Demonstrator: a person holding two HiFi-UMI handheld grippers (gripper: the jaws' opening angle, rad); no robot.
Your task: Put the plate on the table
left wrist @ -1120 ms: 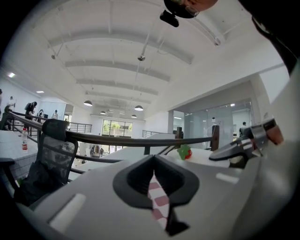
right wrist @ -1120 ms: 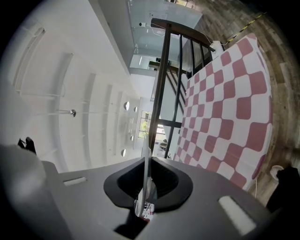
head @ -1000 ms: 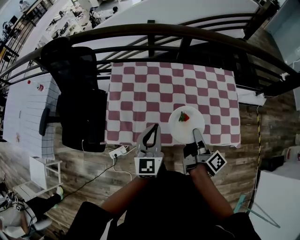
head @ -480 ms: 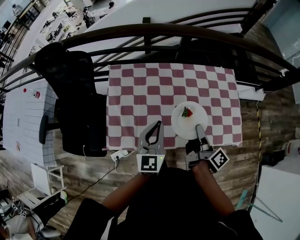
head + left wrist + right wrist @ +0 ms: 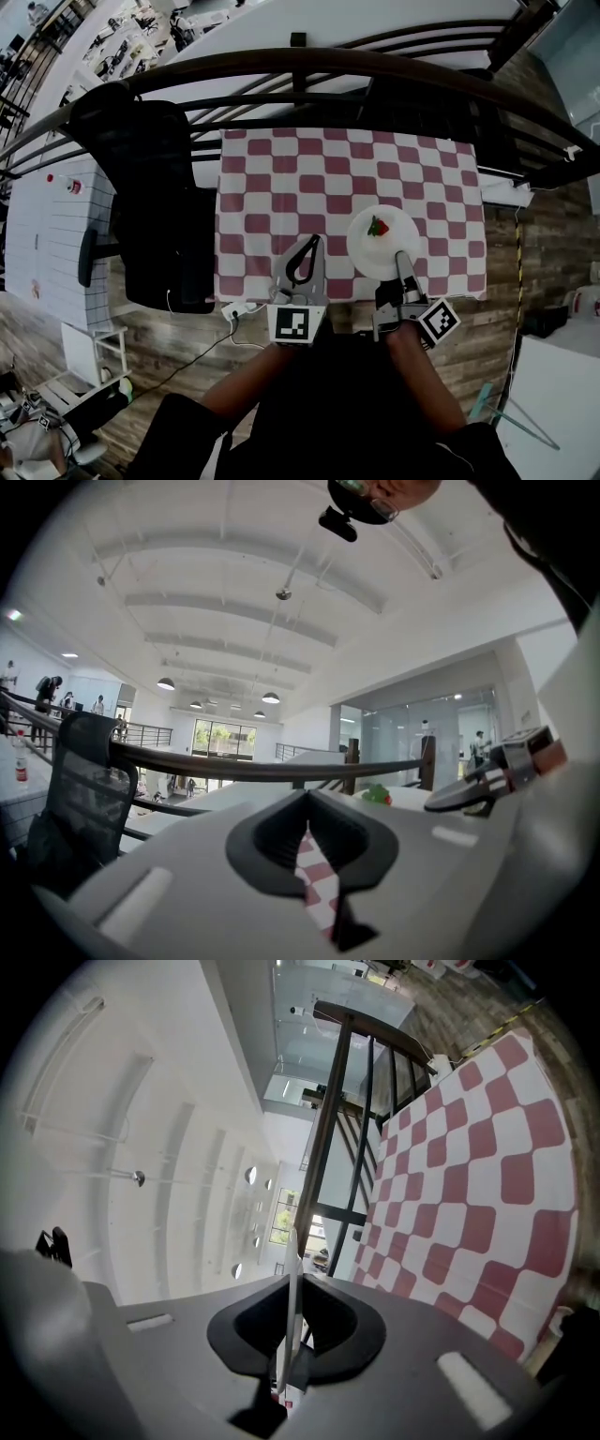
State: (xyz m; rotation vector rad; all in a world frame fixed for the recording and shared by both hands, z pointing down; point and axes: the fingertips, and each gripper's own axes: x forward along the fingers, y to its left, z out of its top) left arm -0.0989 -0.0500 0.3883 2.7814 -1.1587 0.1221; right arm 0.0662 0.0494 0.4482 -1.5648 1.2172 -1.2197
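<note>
The right gripper (image 5: pixel 402 261) is pinching the near rim of the plate (image 5: pixel 382 246) — jaws almost together on its thin edge. The plate is lying face up, about level, over the near right part of the table (image 5: pixel 281 178), reaching away from the gripper with a red-and-green bit (image 5: pixel 377 227) on it — resting or hovering, I cannot tell. The left gripper (image 5: pixel 314 242) is pressed together, holding nothing.

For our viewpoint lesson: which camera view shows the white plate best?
Head view: the whole round plate, gripped at its near rim by the right gripper. Right gripper view shows only its thin edge; left gripper view, a sliver.
</note>
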